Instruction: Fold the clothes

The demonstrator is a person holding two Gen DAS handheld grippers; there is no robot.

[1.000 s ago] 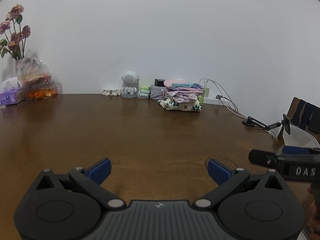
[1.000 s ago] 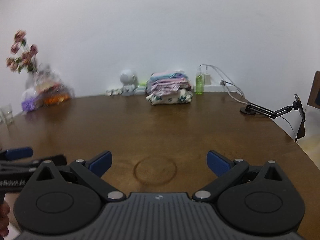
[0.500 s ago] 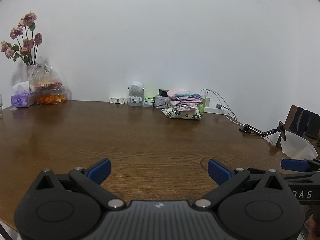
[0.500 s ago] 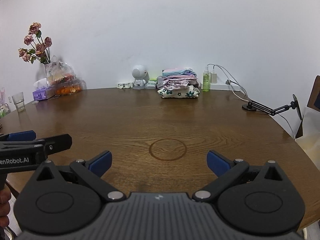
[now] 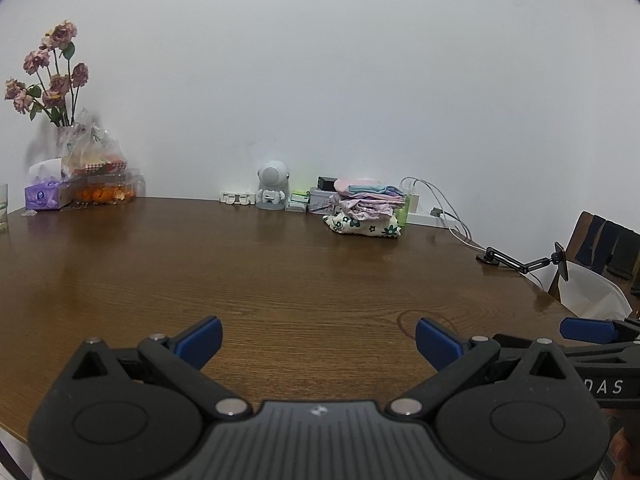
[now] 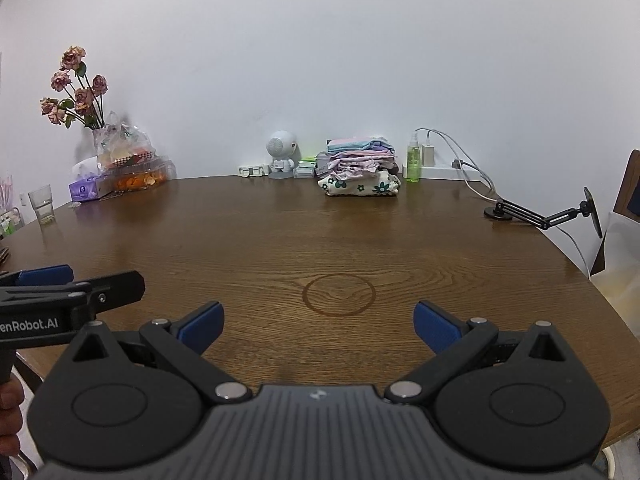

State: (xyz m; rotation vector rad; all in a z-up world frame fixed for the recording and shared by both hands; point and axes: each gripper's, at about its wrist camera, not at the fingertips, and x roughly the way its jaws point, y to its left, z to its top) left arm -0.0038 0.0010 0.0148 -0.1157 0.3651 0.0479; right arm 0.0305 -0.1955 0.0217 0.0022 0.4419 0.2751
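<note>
Round wooden table (image 6: pixel 280 240) against a white wall (image 6: pixel 320 60). Folded clothes stack (image 6: pixel 360 168) far back near the wall, beside a green bottle (image 6: pixel 413 162). Left gripper (image 5: pixel 318 340) and right gripper (image 6: pixel 316 322) side by side above the near edge, both spread wide, holding nothing, well apart from the stack.

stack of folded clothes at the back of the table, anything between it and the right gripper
Nothing visible does. Only bare brown wooden table lies between the open right gripper and the stack of folded pastel and floral clothes by the white wall.
</note>
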